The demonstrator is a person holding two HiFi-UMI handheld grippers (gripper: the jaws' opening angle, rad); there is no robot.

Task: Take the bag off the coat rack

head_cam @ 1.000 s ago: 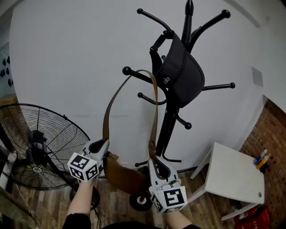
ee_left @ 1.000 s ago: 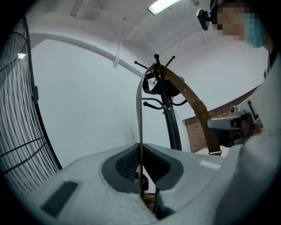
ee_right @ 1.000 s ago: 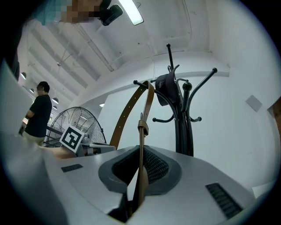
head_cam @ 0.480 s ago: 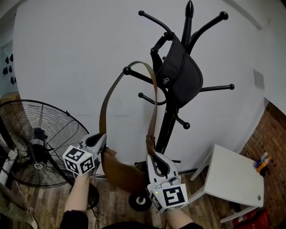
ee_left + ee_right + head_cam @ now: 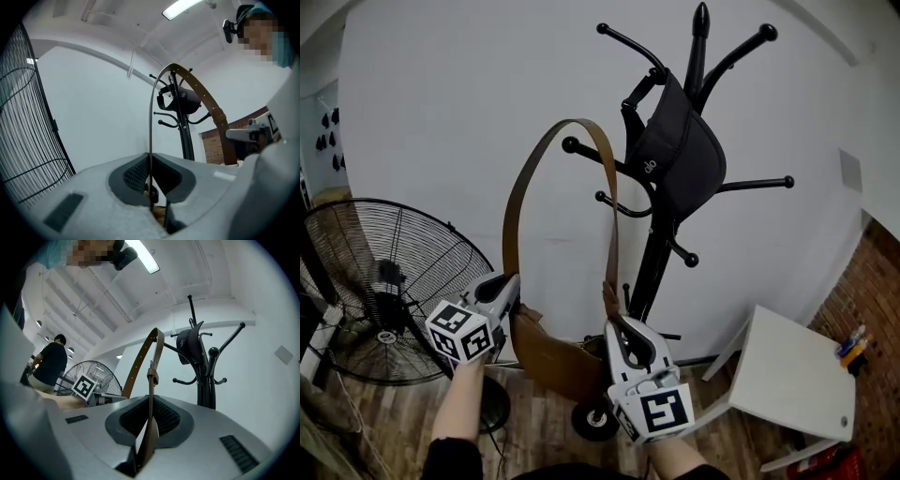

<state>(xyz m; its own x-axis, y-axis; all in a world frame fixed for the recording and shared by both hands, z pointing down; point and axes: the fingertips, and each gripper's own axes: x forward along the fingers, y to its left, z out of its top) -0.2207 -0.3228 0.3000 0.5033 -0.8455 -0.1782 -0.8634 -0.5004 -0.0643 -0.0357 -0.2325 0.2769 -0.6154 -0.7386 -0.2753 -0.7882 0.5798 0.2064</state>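
Left gripper point(image 5: 512, 302): jaws are closed tight on the left end of the strap, just above the bag.
Right gripper point(image 5: 613, 321): jaws are clamped on the right end of the strap, beside its keeper loop.
Brown leather shoulder bag point(image 5: 551, 361): it is hung between the two grippers, in front of the rack's base.
Flat brown leather strap point(image 5: 512, 211): it is looped up from both grippers, and its top is arched above a side peg's ball tip, apart from it.
Black metal coat rack point(image 5: 654, 253): it is stood upright by the white wall, with a black fabric pouch point(image 5: 680, 155) hung on an upper peg.
Round black wire fan point(image 5: 389, 281): it is placed left of the rack.
Small white table point(image 5: 792, 370): it is placed right of the rack.
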